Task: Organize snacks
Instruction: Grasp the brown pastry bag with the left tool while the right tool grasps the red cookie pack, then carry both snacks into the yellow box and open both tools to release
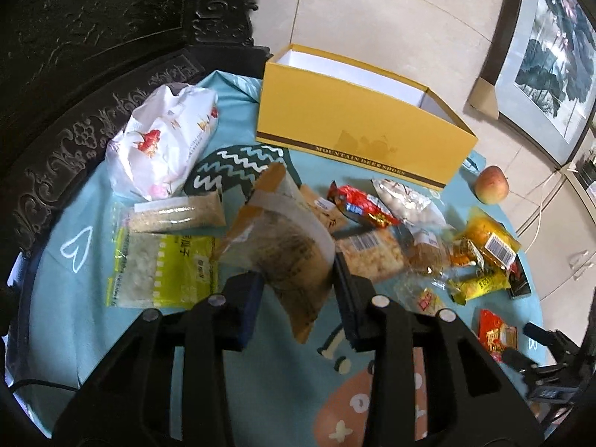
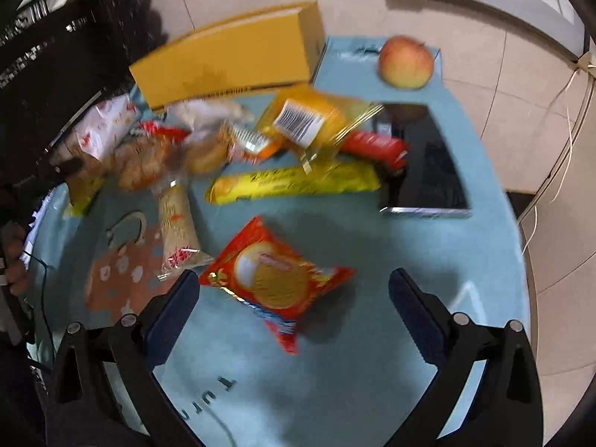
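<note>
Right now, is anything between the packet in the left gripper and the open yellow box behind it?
Nothing visible blocks it. The left gripper holds the brown paper packet raised above the other snacks, and the yellow shoe box stands open-topped beyond it; only its front wall must be cleared.

My left hand-held gripper [image 1: 298, 298] is matte black plastic: two broad angled arms with triangular cut-outs, each carrying round silver screw heads. Its fingers [image 1: 247, 305] are faced with dark blue pads. My right hand-held gripper [image 2: 294, 305] is built the same, black frame, silver screws, navy pads [image 2: 417, 316]. A thin black cable [image 2: 41, 298] trails at the left edge.
</note>
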The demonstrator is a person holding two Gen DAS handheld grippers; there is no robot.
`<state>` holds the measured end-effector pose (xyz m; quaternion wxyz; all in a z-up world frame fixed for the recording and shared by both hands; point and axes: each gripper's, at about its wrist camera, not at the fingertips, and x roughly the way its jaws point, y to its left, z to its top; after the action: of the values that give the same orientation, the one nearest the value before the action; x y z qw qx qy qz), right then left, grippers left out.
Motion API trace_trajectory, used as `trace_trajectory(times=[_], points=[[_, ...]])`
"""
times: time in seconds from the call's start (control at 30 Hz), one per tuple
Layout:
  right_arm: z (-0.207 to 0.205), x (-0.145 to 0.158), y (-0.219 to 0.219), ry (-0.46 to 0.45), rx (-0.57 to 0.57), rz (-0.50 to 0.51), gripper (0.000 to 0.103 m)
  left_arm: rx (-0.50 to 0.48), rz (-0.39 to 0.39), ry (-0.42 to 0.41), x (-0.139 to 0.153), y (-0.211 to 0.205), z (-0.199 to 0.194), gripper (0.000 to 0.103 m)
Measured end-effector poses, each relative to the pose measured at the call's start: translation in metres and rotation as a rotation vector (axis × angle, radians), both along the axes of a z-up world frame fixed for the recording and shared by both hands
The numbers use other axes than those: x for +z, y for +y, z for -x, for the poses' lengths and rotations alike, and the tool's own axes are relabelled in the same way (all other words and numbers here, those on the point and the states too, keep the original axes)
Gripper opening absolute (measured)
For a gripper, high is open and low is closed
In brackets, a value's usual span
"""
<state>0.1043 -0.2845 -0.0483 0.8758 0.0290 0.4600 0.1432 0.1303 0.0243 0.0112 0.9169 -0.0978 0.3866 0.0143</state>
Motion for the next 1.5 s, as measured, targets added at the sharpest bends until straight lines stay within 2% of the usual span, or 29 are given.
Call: trace_trajectory(times=[0.17, 0.2, 0.27, 0.33, 0.4, 0.43, 0.47, 0.63, 0.77, 0.87, 0.97, 1.1, 1.17, 1.23, 1.33, 1.5], points=[[0.0, -0.005, 0.027, -0.049, 0.085, 0.136, 0.1, -0.02, 0.003, 0.007, -0.001, 0.001, 0.006, 0.037], [-0.002, -0.009, 0.028, -0.048, 0.109, 0.148, 0.094, -0.021, 0.003, 0.006, -0.001, 0.001, 0.007, 0.037], [-0.003, -0.013, 0.03, -0.053, 0.157, 0.167, 0.088, -0.026, 0.002, 0.006, 0.0, 0.002, 0.009, 0.037], [-0.001, -0.014, 0.033, -0.053, 0.222, 0.189, 0.064, -0.037, 0.002, 0.006, 0.0, 0.001, 0.011, 0.037], [0.0, -0.011, 0.032, -0.038, 0.262, 0.176, 0.05, -0.041, 0.002, 0.005, 0.0, -0.002, 0.012, 0.037], [0.0, -0.01, 0.032, -0.037, 0.257, 0.183, 0.049, -0.043, 0.002, 0.006, 0.0, -0.003, 0.012, 0.037], [0.0, -0.008, 0.031, -0.039, 0.242, 0.186, 0.049, -0.044, 0.001, 0.007, 0.001, -0.004, 0.013, 0.037], [0.004, 0.005, 0.011, -0.046, 0.158, 0.076, 0.048, -0.056, -0.011, 0.003, 0.006, -0.009, 0.016, 0.037], [0.01, 0.024, 0.005, -0.096, 0.131, 0.041, 0.048, -0.075, -0.033, -0.014, 0.017, -0.015, 0.018, 0.037], [0.006, 0.051, 0.003, -0.154, 0.103, -0.001, 0.048, -0.089, -0.052, -0.026, 0.031, -0.023, 0.013, 0.037], [-0.003, 0.091, 0.001, -0.257, 0.074, -0.08, 0.048, -0.108, -0.055, -0.05, 0.05, -0.034, 0.001, 0.037], [-0.03, 0.129, 0.017, -0.368, 0.048, -0.1, 0.048, -0.116, -0.093, -0.102, 0.081, -0.05, -0.031, 0.037], [-0.051, 0.139, 0.025, -0.415, 0.001, -0.071, 0.048, -0.093, -0.094, -0.084, 0.09, -0.053, -0.059, 0.037], [-0.073, 0.141, 0.034, -0.444, -0.027, -0.046, 0.048, -0.072, -0.066, -0.057, 0.093, -0.051, -0.084, 0.037], [-0.102, 0.136, 0.045, -0.467, -0.028, -0.012, 0.048, -0.037, -0.077, -0.025, 0.095, -0.05, -0.124, 0.037], [-0.16, 0.131, 0.057, -0.456, -0.023, -0.002, 0.049, -0.046, -0.026, -0.061, 0.098, -0.047, -0.172, 0.037]])
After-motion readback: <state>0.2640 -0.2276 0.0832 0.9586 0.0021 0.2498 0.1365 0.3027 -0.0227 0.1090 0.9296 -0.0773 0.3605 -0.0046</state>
